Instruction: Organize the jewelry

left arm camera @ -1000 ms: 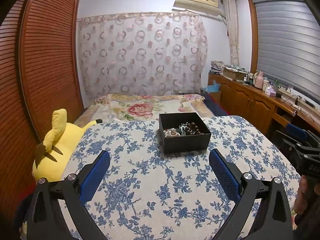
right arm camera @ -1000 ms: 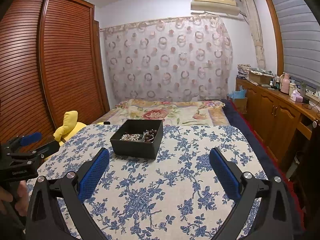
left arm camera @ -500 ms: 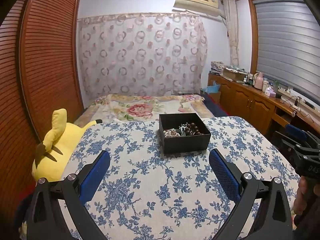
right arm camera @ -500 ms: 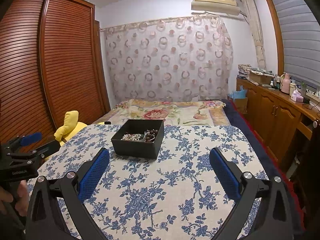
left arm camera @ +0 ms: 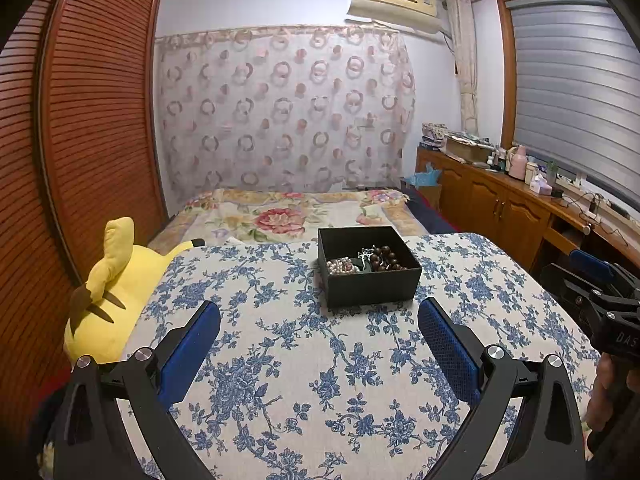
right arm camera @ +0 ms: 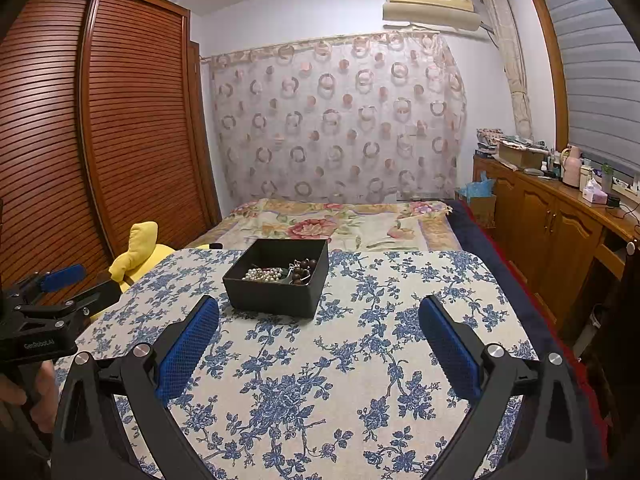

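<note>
In the left wrist view a black box point(left arm camera: 370, 266) sits just above the middle of the frame on the table point(left arm camera: 280, 360) with its blue-flowered cloth, and all the jewelry that shows lies inside it: a white pearl strand point(left arm camera: 340, 267) at the box's left, dark brown beads point(left arm camera: 386, 261) at its right, something small and silvery between them that is too small to name. No piece shows loose on the cloth. That fits a job already gathered into the box, or one where the pieces are yet to be taken out and sorted; the pictures do not settle which. The left gripper point(left arm camera: 319, 332) and the right gripper point(right arm camera: 319, 330) both stand spread wide with nothing between their fingers, low in their frames, short of the box. The cloth around the box is bare on every side, so there is free room to move. The table's far edge runs just behind the box, with the bed point(left arm camera: 296, 212) beyond; a yellow plush toy point(left arm camera: 116, 292) sits off the left edge.
</note>
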A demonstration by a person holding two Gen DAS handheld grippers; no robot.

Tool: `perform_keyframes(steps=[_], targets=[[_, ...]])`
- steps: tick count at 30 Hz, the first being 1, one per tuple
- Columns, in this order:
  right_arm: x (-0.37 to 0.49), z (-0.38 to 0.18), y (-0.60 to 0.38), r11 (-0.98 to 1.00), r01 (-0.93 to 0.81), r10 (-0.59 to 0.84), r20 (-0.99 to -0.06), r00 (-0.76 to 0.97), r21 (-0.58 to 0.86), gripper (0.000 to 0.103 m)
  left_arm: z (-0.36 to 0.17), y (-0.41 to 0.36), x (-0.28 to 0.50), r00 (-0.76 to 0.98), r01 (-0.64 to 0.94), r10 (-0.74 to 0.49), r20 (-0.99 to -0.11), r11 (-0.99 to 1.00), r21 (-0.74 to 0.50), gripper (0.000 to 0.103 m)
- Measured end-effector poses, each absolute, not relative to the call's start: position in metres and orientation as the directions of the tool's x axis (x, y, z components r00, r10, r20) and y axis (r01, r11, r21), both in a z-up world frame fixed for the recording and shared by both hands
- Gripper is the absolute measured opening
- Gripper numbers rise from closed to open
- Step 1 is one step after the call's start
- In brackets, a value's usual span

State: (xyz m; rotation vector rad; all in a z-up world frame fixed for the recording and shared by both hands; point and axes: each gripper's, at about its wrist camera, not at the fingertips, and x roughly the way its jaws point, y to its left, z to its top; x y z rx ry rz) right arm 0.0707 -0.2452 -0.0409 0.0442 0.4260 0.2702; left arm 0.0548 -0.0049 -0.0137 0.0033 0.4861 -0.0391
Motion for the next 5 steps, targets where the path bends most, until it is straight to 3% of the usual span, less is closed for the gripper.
perform_keyframes(steps=[5], targets=[[0.0708, -0.0413, -0.2453, 0.963, -0.25, 0.268, -0.401, 0.876, 0.099, 0.101, -0.0139, -0.005, 0.0549, 0.884, 0.039, -0.036, -0.466, 0.999, -0.005, 0.096]])
